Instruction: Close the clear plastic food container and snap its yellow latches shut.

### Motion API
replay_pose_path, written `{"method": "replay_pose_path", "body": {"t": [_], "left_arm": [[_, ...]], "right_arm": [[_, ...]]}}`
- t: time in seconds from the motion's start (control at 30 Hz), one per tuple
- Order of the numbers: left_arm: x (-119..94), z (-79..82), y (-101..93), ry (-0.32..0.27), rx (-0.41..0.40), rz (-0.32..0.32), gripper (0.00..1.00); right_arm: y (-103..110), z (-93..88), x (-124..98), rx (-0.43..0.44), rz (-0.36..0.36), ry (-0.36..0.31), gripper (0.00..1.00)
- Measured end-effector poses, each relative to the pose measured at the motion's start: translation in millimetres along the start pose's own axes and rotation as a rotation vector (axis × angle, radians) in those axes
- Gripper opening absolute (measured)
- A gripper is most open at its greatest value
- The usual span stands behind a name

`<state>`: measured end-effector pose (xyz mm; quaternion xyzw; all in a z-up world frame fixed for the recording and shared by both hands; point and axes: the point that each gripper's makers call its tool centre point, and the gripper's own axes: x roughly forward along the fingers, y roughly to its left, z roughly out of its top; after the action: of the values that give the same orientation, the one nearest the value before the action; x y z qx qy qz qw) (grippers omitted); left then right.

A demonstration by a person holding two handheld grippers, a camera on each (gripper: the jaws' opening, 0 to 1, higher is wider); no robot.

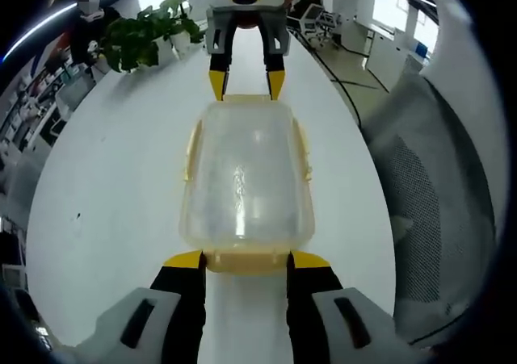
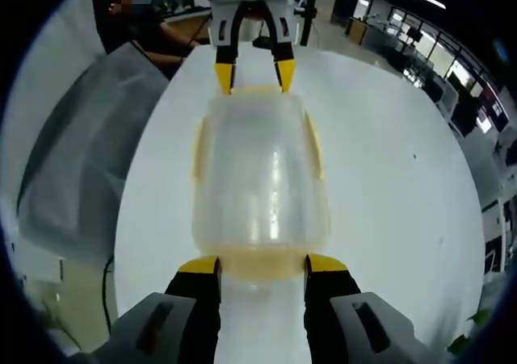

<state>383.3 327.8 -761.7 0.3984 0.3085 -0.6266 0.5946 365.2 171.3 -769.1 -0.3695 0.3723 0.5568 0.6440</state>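
The clear plastic food container (image 1: 246, 170) (image 2: 260, 182) lies on the white table (image 1: 113, 178) with its lid on. Yellow latches run along both long sides (image 1: 305, 150) (image 2: 199, 150), and one sits at each short end (image 1: 246, 261) (image 2: 262, 265). My left gripper (image 1: 247, 261) (image 2: 254, 77) is open, its yellow-tipped jaws flanking one end latch. At the opposite end my right gripper (image 2: 262, 265) (image 1: 246, 85) is open the same way, facing the left one. Whether any latch is snapped down I cannot tell.
A grey mesh chair (image 1: 436, 186) (image 2: 77, 154) stands close to the table's long edge. Potted green plants (image 1: 141, 37) sit at the table's far end behind the right gripper. Office desks and chairs lie beyond. The table's bare white top (image 2: 388, 178) stretches on both sides of the container.
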Motion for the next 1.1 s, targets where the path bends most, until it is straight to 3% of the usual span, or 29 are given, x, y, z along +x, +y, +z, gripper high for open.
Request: {"method": "replay_pose_path", "body": {"t": [0.37, 1.1], "left_arm": [[9.1, 12.4, 1.6, -0.015, 0.012, -0.004, 0.38], [21.8, 15.1, 2.2, -0.031, 0.000, -0.045, 0.38]], "right_arm": [[0.6, -14.1, -5.2, 0.014, -0.001, 0.011, 0.39], [0.9, -27.1, -0.1, 0.047, 0.025, 0.027, 0.39]]}}
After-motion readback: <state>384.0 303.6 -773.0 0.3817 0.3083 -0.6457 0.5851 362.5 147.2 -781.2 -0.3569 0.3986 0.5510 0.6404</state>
